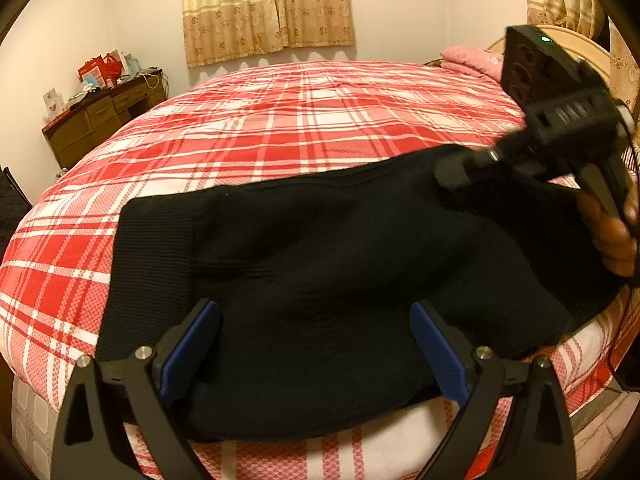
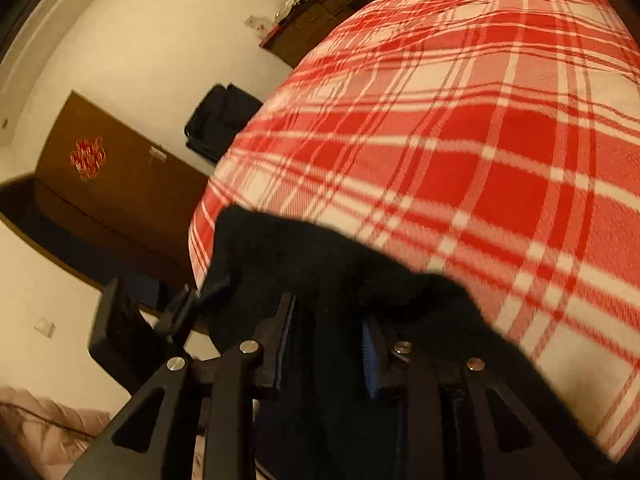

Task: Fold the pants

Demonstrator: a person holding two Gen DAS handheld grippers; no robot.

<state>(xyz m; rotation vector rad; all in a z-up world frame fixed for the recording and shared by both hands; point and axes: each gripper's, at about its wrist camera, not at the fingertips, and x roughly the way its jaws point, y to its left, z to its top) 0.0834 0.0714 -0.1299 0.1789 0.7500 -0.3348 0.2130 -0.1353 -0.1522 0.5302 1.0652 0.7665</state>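
Note:
The black pants (image 1: 328,264) lie across the near edge of the bed, ribbed band at the left. My left gripper (image 1: 316,344) is open, its blue pads (image 1: 188,356) wide apart just above the near edge of the cloth. My right gripper (image 1: 456,172) shows at the right in the left wrist view, held by a hand, its tip on the far right part of the pants. In the right wrist view my right gripper (image 2: 328,344) is shut on a bunch of the black pants (image 2: 304,264), lifted off the bedspread.
The bed has a red and white plaid cover (image 1: 304,120). A pink pillow (image 1: 472,60) lies at the far right. A brown desk (image 1: 104,120) with clutter stands at the left wall. A dark bag (image 2: 220,120) and a brown door (image 2: 120,172) are beside the bed.

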